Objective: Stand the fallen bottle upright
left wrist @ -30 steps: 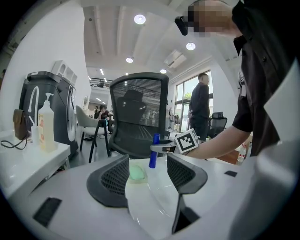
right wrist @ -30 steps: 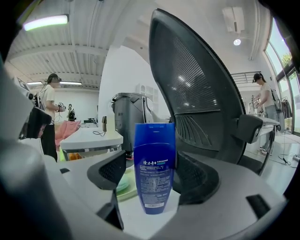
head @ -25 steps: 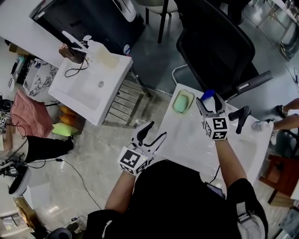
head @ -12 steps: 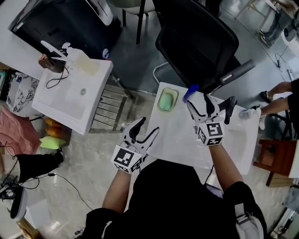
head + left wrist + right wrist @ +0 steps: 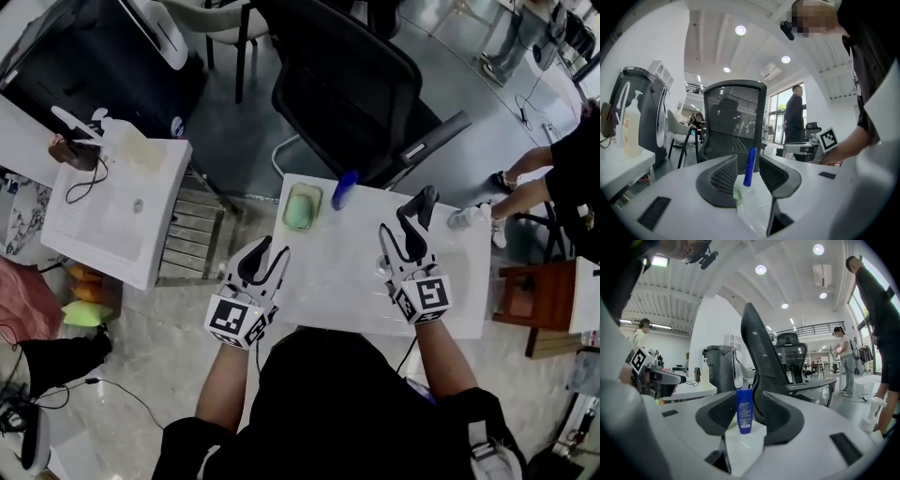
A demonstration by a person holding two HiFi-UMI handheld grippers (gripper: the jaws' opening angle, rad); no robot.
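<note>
Bottle, blue, upright on table, label print illegible

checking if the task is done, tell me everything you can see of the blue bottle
The slim blue plastic bottle has flat sides and a label with white print. It stands upright near the far edge of the white table, beside the green soap dish but apart from it. Only the table touches it.

White worktop, black mesh office chair behind it, second white table left, wooden stool right. Polished floor. Recessed ceiling lights, tall windows.
</note>
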